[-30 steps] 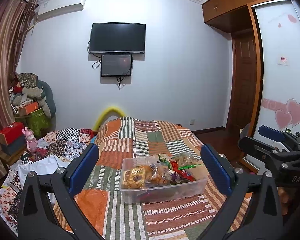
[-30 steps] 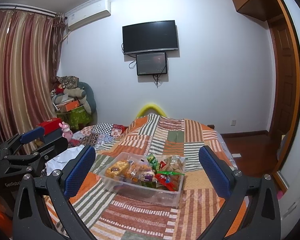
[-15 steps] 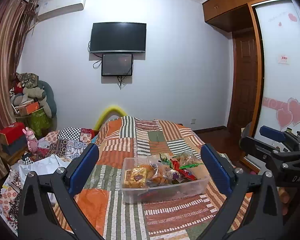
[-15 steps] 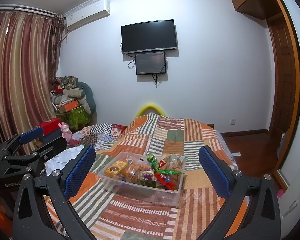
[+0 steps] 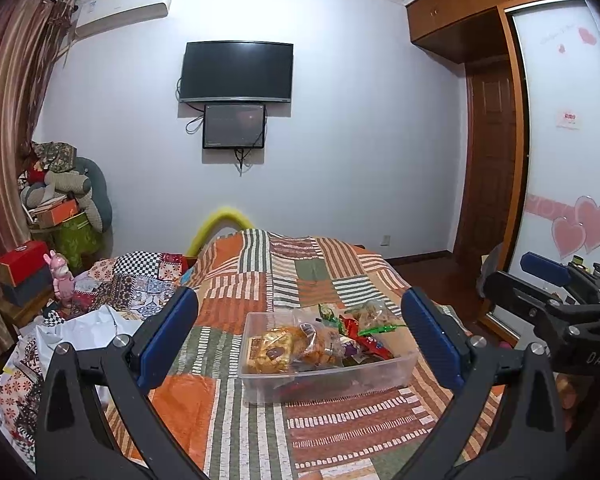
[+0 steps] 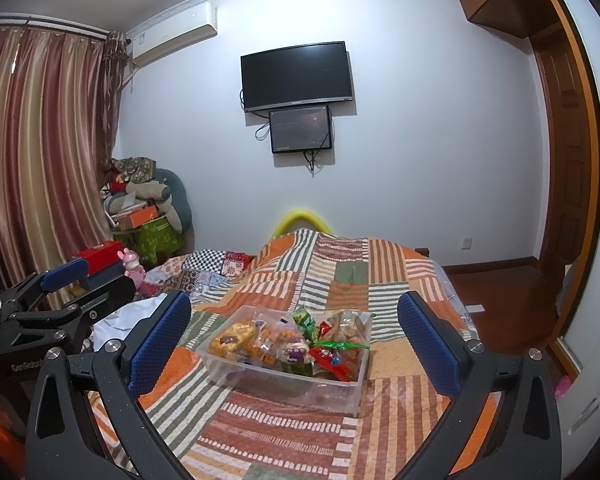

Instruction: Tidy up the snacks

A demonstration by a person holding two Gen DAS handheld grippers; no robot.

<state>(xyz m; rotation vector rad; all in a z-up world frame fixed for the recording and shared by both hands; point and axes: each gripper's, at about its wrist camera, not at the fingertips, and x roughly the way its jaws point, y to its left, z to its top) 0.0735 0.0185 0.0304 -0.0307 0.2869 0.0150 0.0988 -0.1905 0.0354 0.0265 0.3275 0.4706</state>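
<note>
- A clear plastic bin (image 5: 327,376) sits mid-bed on the patchwork quilt (image 5: 256,280), heaped with wrapped snacks (image 5: 320,338).
- Bare quilt rings the bin.
- The left gripper (image 5: 300,340) and right gripper (image 6: 294,340) gape wide, empty, short of it.

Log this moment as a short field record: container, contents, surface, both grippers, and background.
container: clear plastic rectangular bin, no lid in view
contents: wrapped snack packets, yellow-orange ones at the left end, red and green ones at the right
surface: orange, green and white striped patchwork quilt on a bed
left gripper: open, empty, short of the bin
right gripper: open, empty, short of the bin
background: black wall-mounted television, smaller dark screen below it
</note>
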